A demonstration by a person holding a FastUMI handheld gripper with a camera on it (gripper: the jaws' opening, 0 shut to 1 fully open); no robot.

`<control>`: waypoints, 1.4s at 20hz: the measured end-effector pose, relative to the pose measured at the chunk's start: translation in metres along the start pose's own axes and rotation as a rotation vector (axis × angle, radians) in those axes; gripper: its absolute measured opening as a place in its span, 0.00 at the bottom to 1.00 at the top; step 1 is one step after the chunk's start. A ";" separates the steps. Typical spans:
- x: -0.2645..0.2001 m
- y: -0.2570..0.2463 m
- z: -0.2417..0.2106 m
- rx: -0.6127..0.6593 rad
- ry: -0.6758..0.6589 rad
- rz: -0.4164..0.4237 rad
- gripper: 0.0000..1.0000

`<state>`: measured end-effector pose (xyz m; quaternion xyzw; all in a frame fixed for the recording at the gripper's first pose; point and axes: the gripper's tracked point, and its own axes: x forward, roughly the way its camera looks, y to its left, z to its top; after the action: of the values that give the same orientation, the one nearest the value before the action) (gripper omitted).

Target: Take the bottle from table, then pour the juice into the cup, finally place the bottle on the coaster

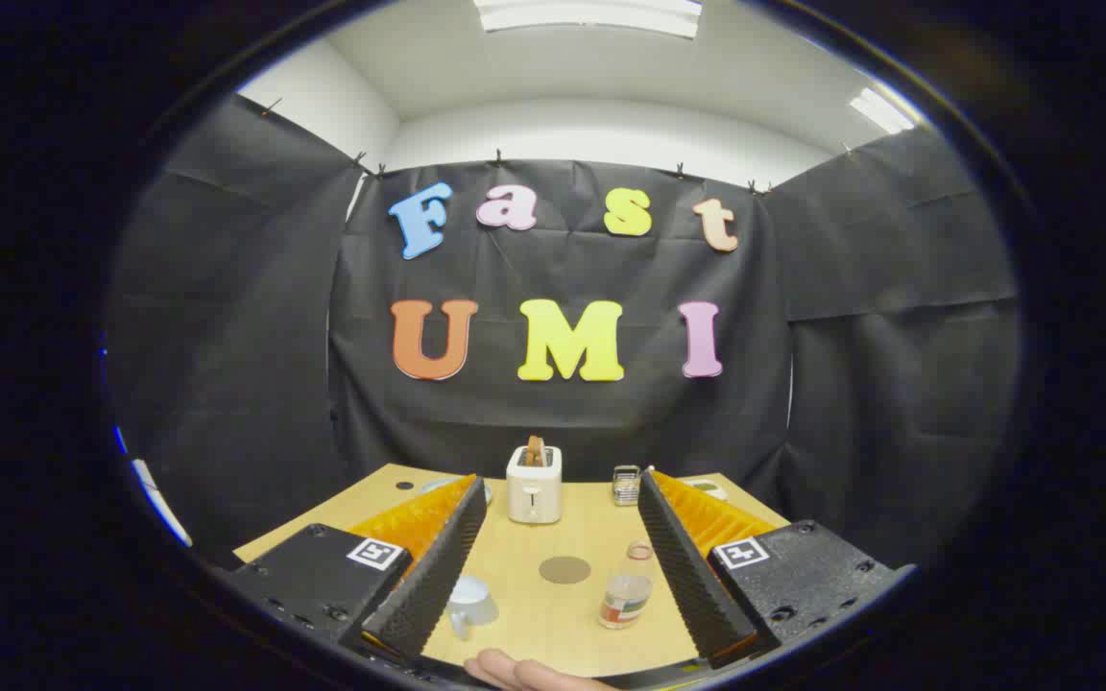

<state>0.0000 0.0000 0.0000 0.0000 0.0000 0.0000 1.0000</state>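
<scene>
Gripper (pixel 563 499) held above the near edge of a pale wooden table (pixel 534 624), fingers spread wide apart, nothing between their pads, pointing across the tabletop toward the black cloth wall. Bottle (pixel 627 593) stands upright on the table between the two fingers, closer to the right one but clear of it; clear plastic, banded label near the base, cap end toward the far side. Cup (pixel 469 603), white with a handle, sits low beside the left finger, partly tucked behind its inner edge. Coaster (pixel 565 570), a flat brown round disc, lies on bare wood between cup and bottle, a little farther out than both and touching neither. Beyond the coaster, at the far end of the table, a white toaster (pixel 534 484) with a slice of bread (pixel 536 450) standing in its slot. To its right, a small metal rack-like item (pixel 626 485), detail too small to tell. Part of a hand (pixel 524 672) shows at the near table edge.
</scene>
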 end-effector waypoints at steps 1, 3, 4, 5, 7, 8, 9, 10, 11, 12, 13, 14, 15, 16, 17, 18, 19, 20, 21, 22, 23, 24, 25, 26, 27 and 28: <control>0.001 0.001 -0.002 0.003 0.007 0.007 1.00; -0.001 0.001 -0.002 0.003 0.009 0.011 1.00; -0.002 0.001 -0.001 -0.001 0.007 0.011 1.00; -0.002 0.001 -0.002 -0.004 0.005 0.008 1.00; -0.004 -0.001 -0.005 -0.009 0.000 0.009 1.00; -0.004 -0.002 -0.006 -0.010 0.001 0.008 1.00; -0.004 0.000 -0.007 -0.009 0.001 0.011 1.00; -0.005 0.000 -0.008 -0.008 0.002 0.014 1.00; -0.005 -0.002 -0.011 -0.008 0.006 0.014 1.00; -0.005 -0.002 -0.013 -0.007 0.008 0.015 1.00; -0.004 -0.001 -0.013 -0.007 0.009 0.016 1.00; -0.004 -0.002 -0.014 -0.008 0.011 0.016 1.00; -0.004 -0.001 -0.014 -0.008 0.012 0.017 1.00; -0.003 -0.001 -0.015 -0.007 0.012 0.017 1.00; -0.004 -0.002 -0.017 -0.007 0.012 0.017 1.00; -0.002 -0.002 -0.019 -0.007 0.014 0.017 1.00; -0.001 -0.003 -0.022 -0.007 0.016 0.017 1.00; -0.001 -0.004 -0.025 -0.008 0.018 0.020 1.00; 0.000 -0.004 -0.029 -0.009 0.021 0.021 1.00; 0.002 -0.004 -0.033 -0.010 0.021 0.025 1.00; 0.003 -0.007 -0.038 -0.017 0.028 0.015 1.00; 0.005 -0.012 -0.046 -0.018 0.040 0.005 1.00; 0.008 -0.011 -0.053 -0.013 0.051 0.011 1.00; 0.010 -0.010 -0.060 -0.006 0.064 0.018 1.00; 0.013 -0.013 -0.067 0.001 0.075 0.018 1.00; 0.016 -0.018 -0.072 0.009 0.078 0.014 1.00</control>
<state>0.0161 -0.0178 -0.0715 0.0043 0.0390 0.0068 0.9992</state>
